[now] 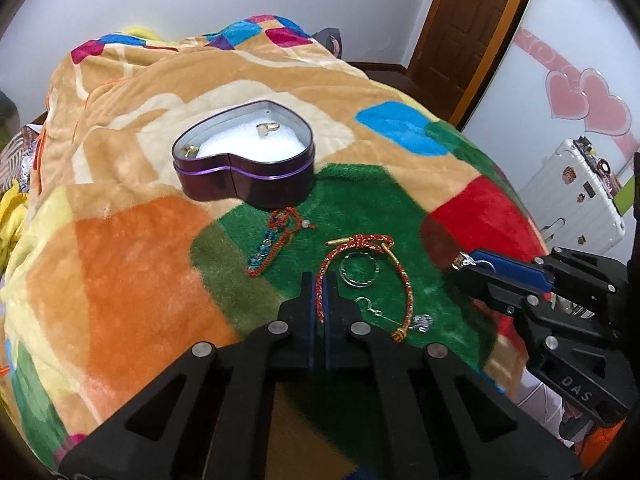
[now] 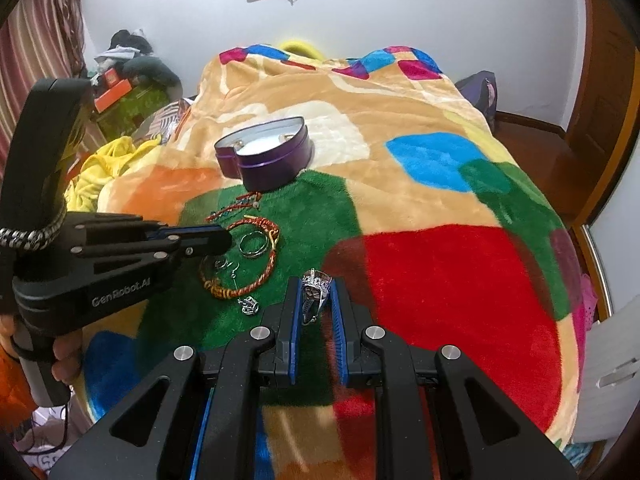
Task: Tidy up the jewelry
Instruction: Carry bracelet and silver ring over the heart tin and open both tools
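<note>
Left gripper pinched tight on the red bracelet, its loop trailing right of the jaws. Right gripper narrow, clamping a silver ring. Heart tin sits ahead of both.

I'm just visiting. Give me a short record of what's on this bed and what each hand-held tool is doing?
surface: patchwork blanket
box: open purple heart tin, two gold rings inside
left tool: shut on the red braided bracelet
right tool: shut on a silver ring
loose pieces: silver hoop, red and blue beaded bracelet, hook earring
</note>
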`<state>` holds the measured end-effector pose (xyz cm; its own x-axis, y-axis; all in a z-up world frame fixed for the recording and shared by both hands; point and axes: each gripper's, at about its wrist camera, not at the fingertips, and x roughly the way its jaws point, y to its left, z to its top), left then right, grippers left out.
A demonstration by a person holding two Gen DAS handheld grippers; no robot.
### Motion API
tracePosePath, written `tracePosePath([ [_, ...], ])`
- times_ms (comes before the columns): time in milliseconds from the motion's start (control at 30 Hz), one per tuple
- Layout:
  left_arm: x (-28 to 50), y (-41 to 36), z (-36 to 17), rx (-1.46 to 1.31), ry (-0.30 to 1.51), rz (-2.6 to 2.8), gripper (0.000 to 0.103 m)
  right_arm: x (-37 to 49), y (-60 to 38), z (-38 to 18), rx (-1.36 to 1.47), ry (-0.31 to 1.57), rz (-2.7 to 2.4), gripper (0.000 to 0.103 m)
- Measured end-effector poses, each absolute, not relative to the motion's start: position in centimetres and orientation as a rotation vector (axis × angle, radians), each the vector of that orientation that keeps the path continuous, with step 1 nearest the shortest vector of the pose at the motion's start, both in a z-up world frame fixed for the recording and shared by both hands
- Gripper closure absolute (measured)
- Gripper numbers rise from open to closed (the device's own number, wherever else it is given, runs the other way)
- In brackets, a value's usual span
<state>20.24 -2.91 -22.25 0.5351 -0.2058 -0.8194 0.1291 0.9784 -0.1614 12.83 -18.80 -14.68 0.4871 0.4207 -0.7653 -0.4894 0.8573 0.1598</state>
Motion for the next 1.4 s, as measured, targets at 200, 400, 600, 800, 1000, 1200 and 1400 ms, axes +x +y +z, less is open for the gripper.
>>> tracePosePath([
  [200,19.2,-2.9,-20.5,-0.096,0.94,-0.207,0.102,12.7,-19.0,-13.7,-0.071,0.883,0.544,0.09],
  [400,18.2,-2.4,-18.3,-0.098,0.88,-0.2,0.102,12.5,-18.9,-12.5,-0.063,0.849,0.541,0.09],
  [600,17.7,-1.4,-16.3,-0.109,0.827,-0.181,0.102,12.6,-18.4,-11.4,-0.059,0.821,0.544,0.09],
  [800,17.6,0.0,-15.0,-0.126,0.786,-0.158,0.102,12.9,-17.5,-10.5,-0.062,0.793,0.556,0.09],
  [1000,17.9,1.4,-14.3,-0.139,0.756,-0.133,0.102,13.5,-16.7,-9.7,-0.056,0.766,0.569,0.09],
  [1200,18.5,2.6,-13.9,-0.147,0.735,-0.111,0.102,14.3,-15.8,-9.1,-0.051,0.744,0.58,0.09],
  [1400,19.8,3.8,-13.6,-0.158,0.715,-0.092,0.102,15.0,-15.0,-8.8,-0.052,0.73,0.592,0.09],
])
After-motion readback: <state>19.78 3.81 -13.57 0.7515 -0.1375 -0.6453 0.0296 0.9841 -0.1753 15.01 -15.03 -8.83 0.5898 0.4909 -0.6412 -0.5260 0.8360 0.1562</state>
